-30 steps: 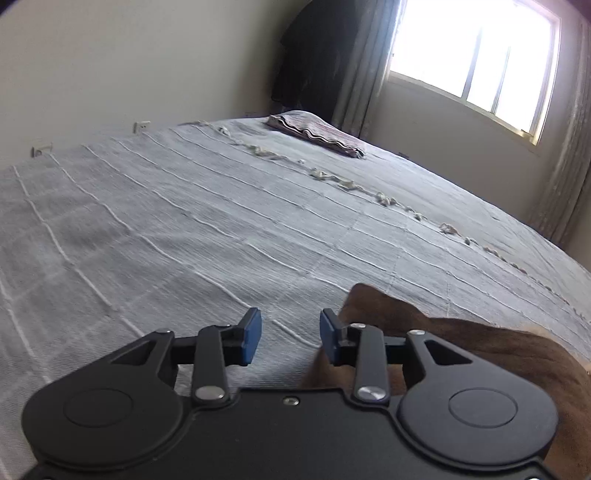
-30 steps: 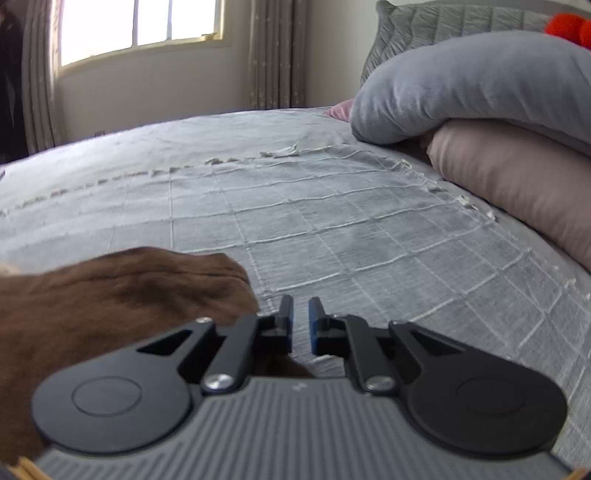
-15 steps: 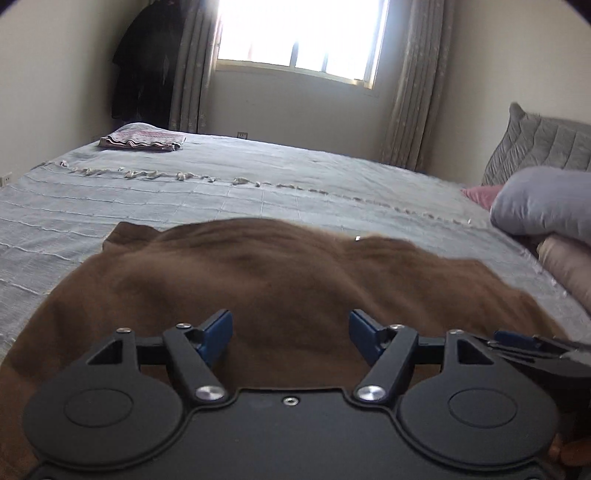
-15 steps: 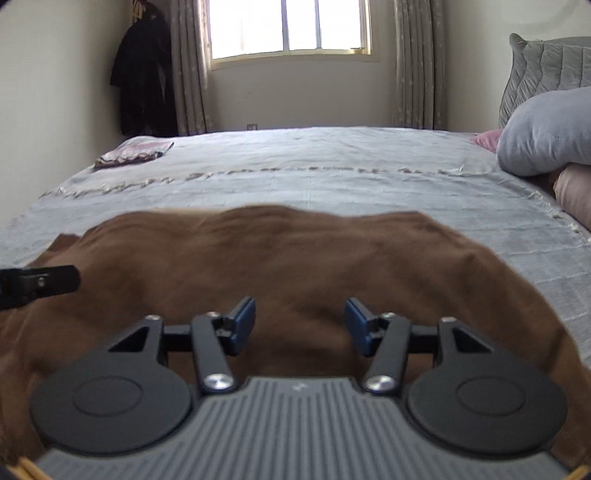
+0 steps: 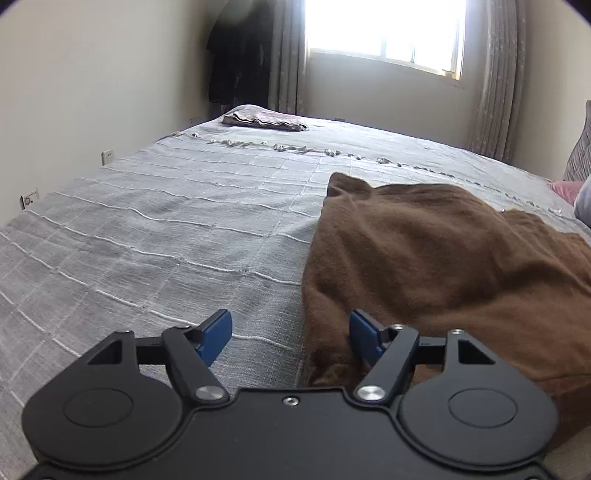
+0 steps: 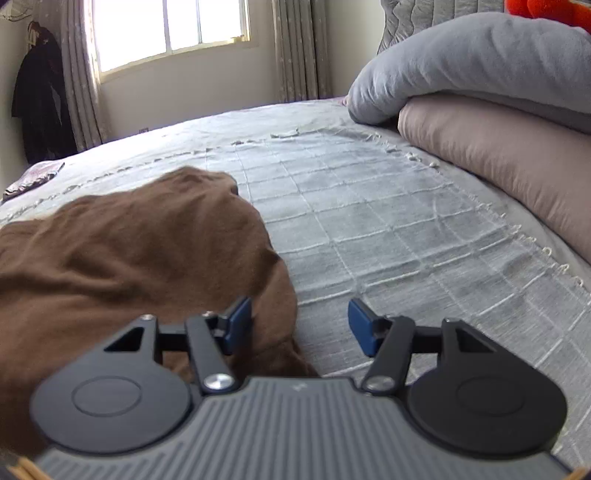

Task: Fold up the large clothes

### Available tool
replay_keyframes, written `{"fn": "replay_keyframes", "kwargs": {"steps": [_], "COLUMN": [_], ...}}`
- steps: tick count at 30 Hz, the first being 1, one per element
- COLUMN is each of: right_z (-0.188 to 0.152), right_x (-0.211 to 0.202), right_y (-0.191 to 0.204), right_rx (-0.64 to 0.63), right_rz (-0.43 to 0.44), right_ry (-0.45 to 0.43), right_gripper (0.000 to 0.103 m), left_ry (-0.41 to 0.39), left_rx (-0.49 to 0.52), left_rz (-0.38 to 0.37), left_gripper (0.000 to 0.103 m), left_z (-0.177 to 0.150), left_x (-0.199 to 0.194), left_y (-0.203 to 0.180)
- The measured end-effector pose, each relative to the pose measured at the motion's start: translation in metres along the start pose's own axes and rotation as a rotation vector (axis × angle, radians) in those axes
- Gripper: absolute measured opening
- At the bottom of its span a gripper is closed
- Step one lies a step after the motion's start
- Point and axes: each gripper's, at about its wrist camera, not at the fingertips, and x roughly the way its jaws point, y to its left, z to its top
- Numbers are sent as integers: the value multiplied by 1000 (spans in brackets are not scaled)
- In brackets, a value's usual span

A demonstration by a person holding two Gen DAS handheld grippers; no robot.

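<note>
A large brown garment (image 5: pixel 443 258) lies spread on the grey bedspread (image 5: pixel 166 236). In the left wrist view it fills the right side. My left gripper (image 5: pixel 290 334) is open, low over the garment's left near edge, with the right finger over the cloth. In the right wrist view the garment (image 6: pixel 129 251) fills the left side. My right gripper (image 6: pixel 300 325) is open at the garment's right near edge, its left finger over the cloth, its right finger over the bedspread (image 6: pixel 406 240).
A folded pinkish cloth (image 5: pixel 264 121) lies at the bed's far corner, and also shows in the right wrist view (image 6: pixel 33 177). Grey and beige pillows (image 6: pixel 498 110) are stacked at the right. A dark coat (image 6: pixel 37 110) hangs by the curtained window (image 5: pixel 384 29).
Both grippers were facing the middle of the garment half a second ago; now the left has swung to its left edge and the right to its right edge. Both stay open.
</note>
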Motion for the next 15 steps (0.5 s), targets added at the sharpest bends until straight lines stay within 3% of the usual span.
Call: {"fn": "replay_keyframes", "kwargs": {"steps": [3, 5, 9, 13, 15], "right_z": [5, 4, -6, -21, -29], "right_x": [-27, -41, -66, -83, -86], "right_y": [25, 51, 99, 128, 137], "right_rx": [-21, -35, -47, -78, -105], "right_rz": [82, 136, 207, 187, 177], "right_ry": [-11, 2, 28, 32, 34], "right_gripper": [63, 67, 78, 83, 87], "left_ry": [18, 34, 104, 178, 188], "left_rx": [-76, -149, -328, -542, -596], "left_rz": [-38, -57, -75, -115, -124], "left_gripper": [79, 94, 97, 98, 98], "left_z": [6, 3, -6, -25, -33], "left_x": [-24, -43, -60, -65, -65], "left_y": [-17, -33, -50, -37, -29]}}
